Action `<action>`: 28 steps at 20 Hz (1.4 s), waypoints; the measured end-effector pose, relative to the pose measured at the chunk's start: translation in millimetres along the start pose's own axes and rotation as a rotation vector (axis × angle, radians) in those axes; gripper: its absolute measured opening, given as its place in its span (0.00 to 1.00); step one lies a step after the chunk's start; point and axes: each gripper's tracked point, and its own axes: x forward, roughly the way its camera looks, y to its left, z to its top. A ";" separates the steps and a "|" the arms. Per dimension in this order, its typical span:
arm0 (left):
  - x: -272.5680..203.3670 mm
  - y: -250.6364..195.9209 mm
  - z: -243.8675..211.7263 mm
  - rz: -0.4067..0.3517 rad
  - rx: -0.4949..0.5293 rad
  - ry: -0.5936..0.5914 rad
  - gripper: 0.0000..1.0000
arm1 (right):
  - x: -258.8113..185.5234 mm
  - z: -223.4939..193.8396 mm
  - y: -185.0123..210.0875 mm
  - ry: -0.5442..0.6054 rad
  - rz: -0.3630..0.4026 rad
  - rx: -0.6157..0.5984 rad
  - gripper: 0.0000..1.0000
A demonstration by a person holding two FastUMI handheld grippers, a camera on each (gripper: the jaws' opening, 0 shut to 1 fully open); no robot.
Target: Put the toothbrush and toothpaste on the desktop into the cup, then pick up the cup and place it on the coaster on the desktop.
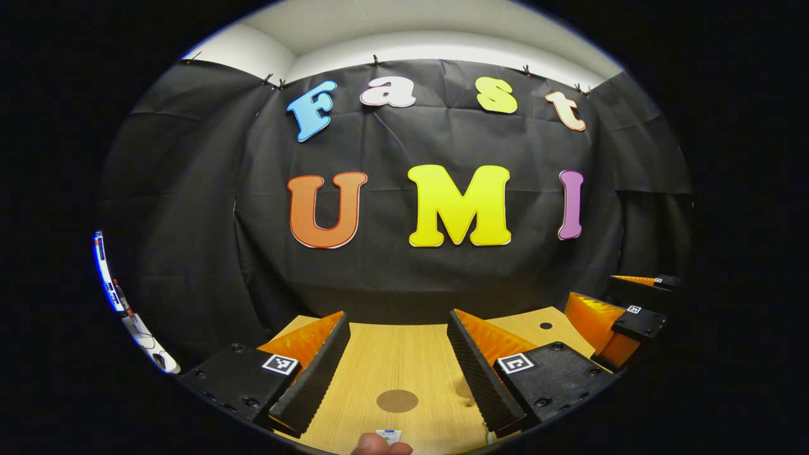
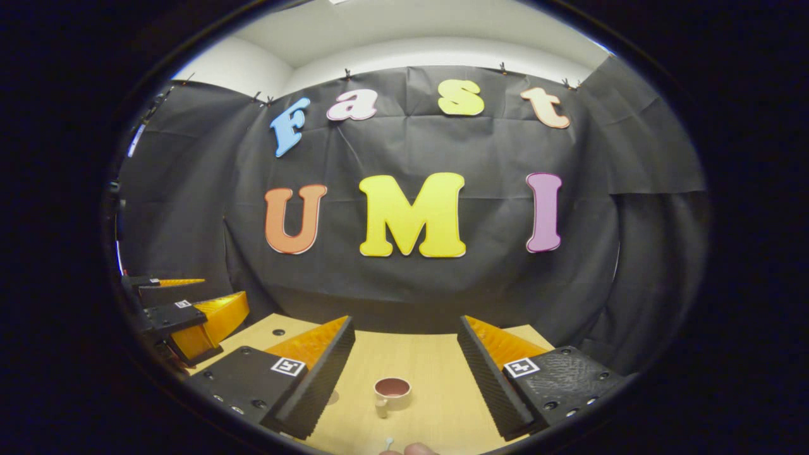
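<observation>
In the left gripper view, the left gripper [image 1: 399, 354] hangs above the desk [image 1: 392, 360] with its jaws wide apart, and the lane between them runs clear down to the flat coaster [image 1: 397, 400], which is too low to block anything. A small object [image 1: 388, 435] lies at the near edge, too cut off to identify. The right gripper [image 1: 622, 316] stands off to one side, apart, crowding that flank.

In the right gripper view, the right gripper [image 2: 404, 357] is spread too, and the cup [image 2: 392, 394] stands upright in the lane between its fingers, with bare desk all round it. The wall [image 2: 411, 291] closes the far side.
</observation>
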 end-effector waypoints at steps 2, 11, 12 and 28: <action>1.0 3.2 -16.3 -0.005 0.023 0.042 0.98 | 4.2 -13.1 2.7 0.038 0.014 -0.012 0.97; -29.5 1.0 -146.4 -0.080 0.022 0.453 0.99 | -4.6 -141.2 13.2 0.466 0.119 -0.104 0.98; -35.1 -1.2 -160.3 -0.091 0.004 0.508 0.99 | -10.4 -158.4 13.1 0.532 0.131 -0.110 0.98; -91.3 2.5 -324.1 -0.097 -0.146 1.209 1.00 | -92.5 -333.2 20.3 1.328 -0.007 0.046 0.97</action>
